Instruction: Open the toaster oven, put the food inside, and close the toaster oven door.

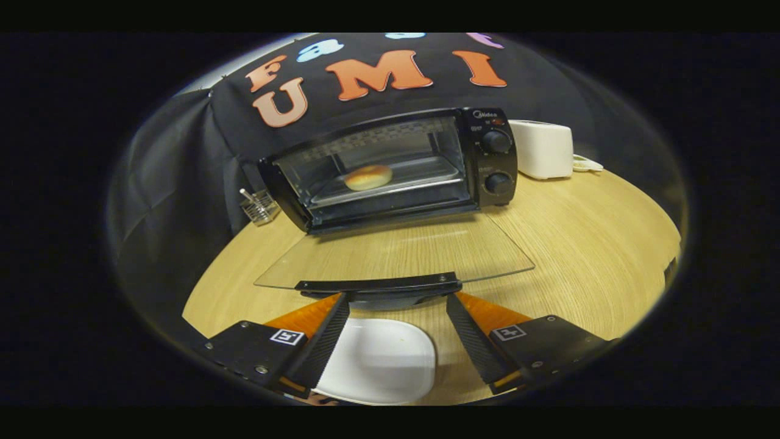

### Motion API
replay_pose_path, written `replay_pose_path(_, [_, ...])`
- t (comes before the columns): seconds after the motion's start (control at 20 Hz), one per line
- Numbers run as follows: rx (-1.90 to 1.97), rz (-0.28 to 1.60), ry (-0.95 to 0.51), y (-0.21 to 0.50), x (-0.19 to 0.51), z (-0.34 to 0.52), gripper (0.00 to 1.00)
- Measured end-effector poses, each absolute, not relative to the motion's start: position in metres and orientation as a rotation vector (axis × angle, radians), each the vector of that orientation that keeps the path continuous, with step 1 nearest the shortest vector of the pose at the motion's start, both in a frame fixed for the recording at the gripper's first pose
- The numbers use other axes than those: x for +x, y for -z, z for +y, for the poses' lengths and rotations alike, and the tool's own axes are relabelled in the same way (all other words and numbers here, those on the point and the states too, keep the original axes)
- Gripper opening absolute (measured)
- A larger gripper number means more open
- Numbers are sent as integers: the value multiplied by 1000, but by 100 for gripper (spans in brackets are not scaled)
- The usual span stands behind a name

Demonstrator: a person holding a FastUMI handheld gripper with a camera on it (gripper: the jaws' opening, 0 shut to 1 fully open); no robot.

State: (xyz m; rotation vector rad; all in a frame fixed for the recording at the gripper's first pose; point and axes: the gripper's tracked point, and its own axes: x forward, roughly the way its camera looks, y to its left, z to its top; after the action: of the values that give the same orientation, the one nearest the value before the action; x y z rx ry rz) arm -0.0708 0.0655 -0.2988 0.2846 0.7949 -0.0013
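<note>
Gripper view looking over a wooden worktop (pixel 579 244), gripper (pixel 397 295) spreading open just short of the door handle (pixel 378 285), toaster oven (pixel 390 164) standing beyond with glass door (pixel 396 250) lying flat, bun (pixel 368 177) sitting inside on its rack, white plate (pixel 381 360) resting between the fingers.

The camera rides on the gripper (pixel 397 297) and looks forward over its two spread-apart fingers. It sits low above the wooden table (pixel 597 244), close to the toaster oven (pixel 390 167). It faces straight at the oven's open front, with the booth wall behind the oven.
</note>
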Motion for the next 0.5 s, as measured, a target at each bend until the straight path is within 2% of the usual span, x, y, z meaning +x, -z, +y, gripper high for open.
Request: replay_pose_path(0.5, [363, 602, -67, 233, -5, 74, 98])
